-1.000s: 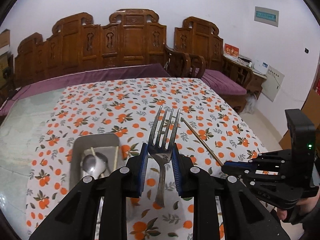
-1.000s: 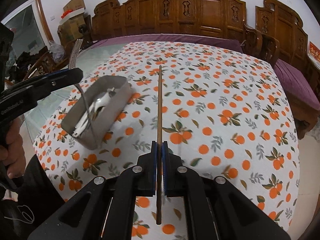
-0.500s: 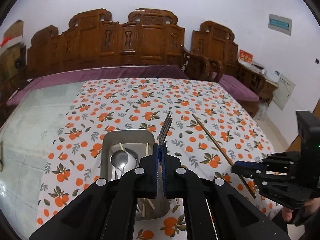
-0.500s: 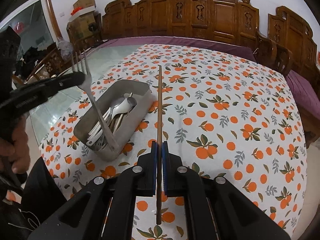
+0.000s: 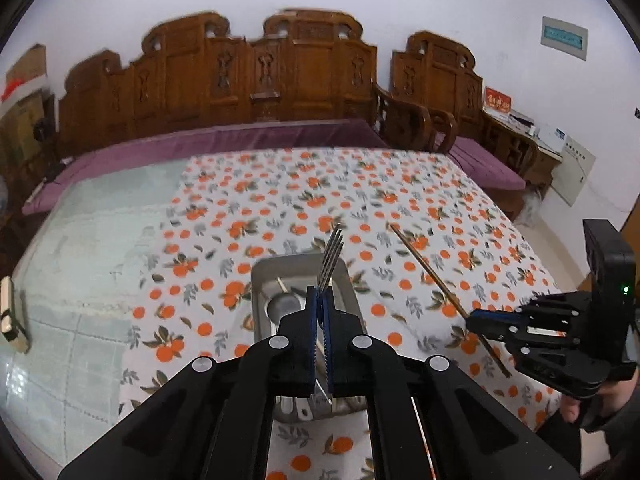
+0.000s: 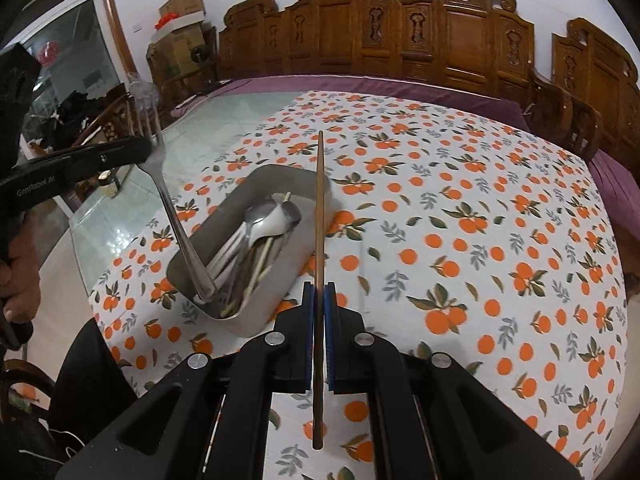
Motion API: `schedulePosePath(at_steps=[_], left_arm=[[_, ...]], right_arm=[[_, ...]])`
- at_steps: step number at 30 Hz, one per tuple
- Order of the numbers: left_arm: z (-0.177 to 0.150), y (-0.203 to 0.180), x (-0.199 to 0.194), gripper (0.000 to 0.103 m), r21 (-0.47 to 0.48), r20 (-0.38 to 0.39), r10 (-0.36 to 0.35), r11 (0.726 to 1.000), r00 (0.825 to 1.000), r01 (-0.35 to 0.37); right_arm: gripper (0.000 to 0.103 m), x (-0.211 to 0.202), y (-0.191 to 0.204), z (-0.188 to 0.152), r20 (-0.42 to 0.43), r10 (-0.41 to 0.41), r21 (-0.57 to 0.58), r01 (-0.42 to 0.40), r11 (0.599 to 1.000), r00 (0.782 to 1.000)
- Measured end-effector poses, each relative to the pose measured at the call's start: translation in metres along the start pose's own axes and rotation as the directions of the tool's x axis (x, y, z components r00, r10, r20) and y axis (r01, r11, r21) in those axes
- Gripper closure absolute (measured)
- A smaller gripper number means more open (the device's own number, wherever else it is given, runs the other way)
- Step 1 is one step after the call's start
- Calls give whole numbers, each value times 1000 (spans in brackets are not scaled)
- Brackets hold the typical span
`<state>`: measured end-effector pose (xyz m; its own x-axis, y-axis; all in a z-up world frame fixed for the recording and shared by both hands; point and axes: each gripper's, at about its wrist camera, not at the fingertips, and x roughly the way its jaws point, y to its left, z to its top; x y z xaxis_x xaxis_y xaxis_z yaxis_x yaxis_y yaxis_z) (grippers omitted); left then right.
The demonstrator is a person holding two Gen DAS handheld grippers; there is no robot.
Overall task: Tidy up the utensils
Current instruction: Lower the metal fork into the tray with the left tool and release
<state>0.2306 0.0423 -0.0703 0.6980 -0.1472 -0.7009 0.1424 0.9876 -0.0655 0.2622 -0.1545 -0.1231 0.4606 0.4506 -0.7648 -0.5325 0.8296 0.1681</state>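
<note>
White wall (image 5: 460, 4) behind carved wooden bench (image 5: 260, 80) with purple cushion (image 5: 208, 140); cardboard boxes (image 6: 180, 12) stacked near glass door (image 6: 72, 52).

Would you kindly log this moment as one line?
left gripper: shut on fork, handle tip in tray | right gripper: shut on chopstick

A home living room: carved wooden sofa (image 5: 260, 80), orange-print tablecloth (image 6: 480, 208).

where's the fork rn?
The fork is clamped in the left gripper, at the left of the right wrist view. It slants down, its handle end inside the near corner of the metal tray, beside the spoons.
</note>
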Motion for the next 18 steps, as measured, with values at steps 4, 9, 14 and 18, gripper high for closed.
schedulePosePath(at_steps=[4,9,14,18], left_arm=[[-6,3,21,101,28,-74,29,999,997,-27],[-12,4,58,101,37,-144,20,999,989,-15],[-4,6,82,101,34,-159,10,999,987,-5],[1,11,105,101,15,-181,-3,1000,983,6]], right_arm=[[97,6,8,4,-4,13,-2,-13,1000,1000],[97,9,13,9,-5,19,2,-19,1000,1000],[97,11,12,12,-8,16,13,-16,1000,1000],[97,16,8,15,-13,14,30,-14,999,1000]])
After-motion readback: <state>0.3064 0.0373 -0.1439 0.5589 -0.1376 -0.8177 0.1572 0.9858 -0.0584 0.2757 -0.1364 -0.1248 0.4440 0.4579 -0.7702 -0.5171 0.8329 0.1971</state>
